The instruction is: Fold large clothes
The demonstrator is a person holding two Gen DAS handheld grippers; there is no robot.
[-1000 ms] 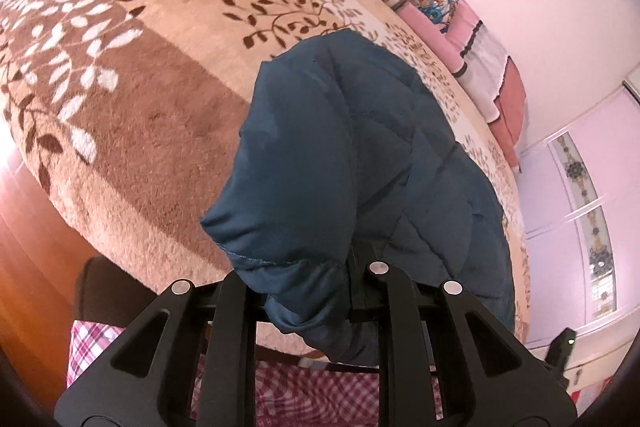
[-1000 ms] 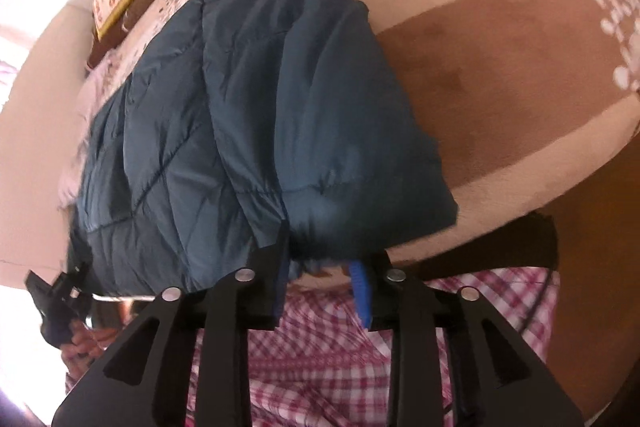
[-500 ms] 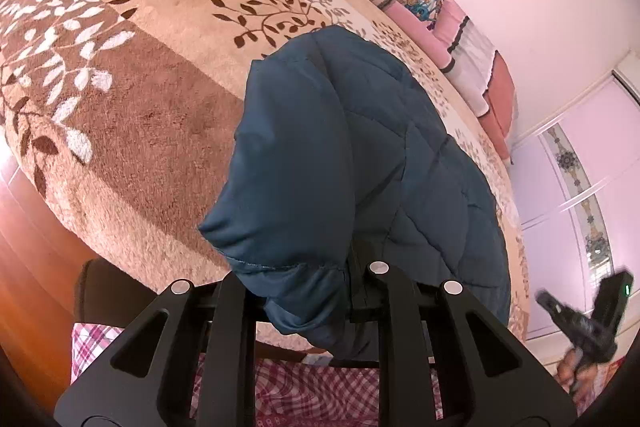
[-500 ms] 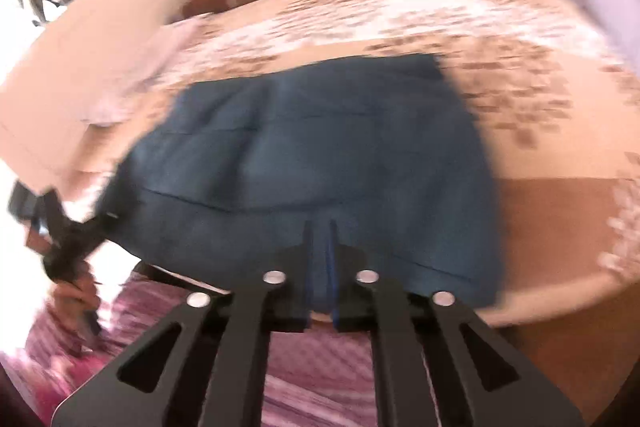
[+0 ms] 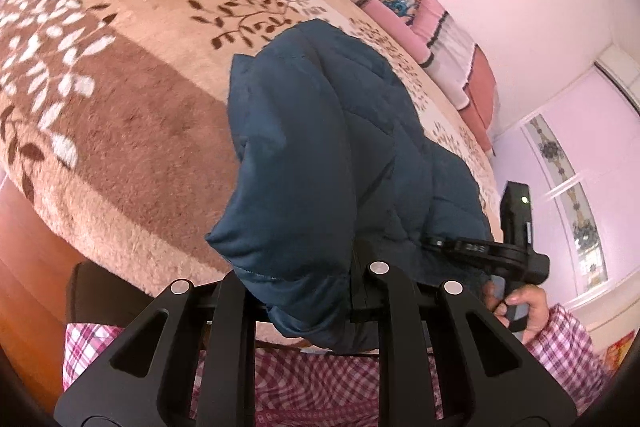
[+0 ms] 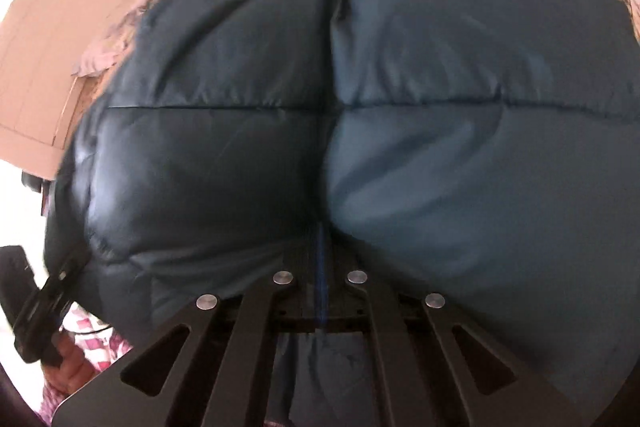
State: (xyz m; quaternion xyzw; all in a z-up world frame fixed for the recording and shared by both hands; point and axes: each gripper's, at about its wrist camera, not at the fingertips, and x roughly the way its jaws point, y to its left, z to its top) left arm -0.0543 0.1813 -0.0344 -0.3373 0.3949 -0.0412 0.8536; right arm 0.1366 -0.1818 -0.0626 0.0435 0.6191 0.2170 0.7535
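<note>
In the left wrist view the left gripper (image 5: 304, 291) still clamps a bunched edge of the puffy quilted jacket (image 5: 336, 147), which lies ahead of the jaws on the fleecy leaf-patterned blanket (image 5: 120, 131), and the right gripper (image 5: 472, 247) has now come in beside it. In the right wrist view the right gripper (image 6: 320, 267), a second ago apart from the cloth, is nearly shut on the jacket (image 6: 440, 107) hem, so both corners seem held for the fold
</note>
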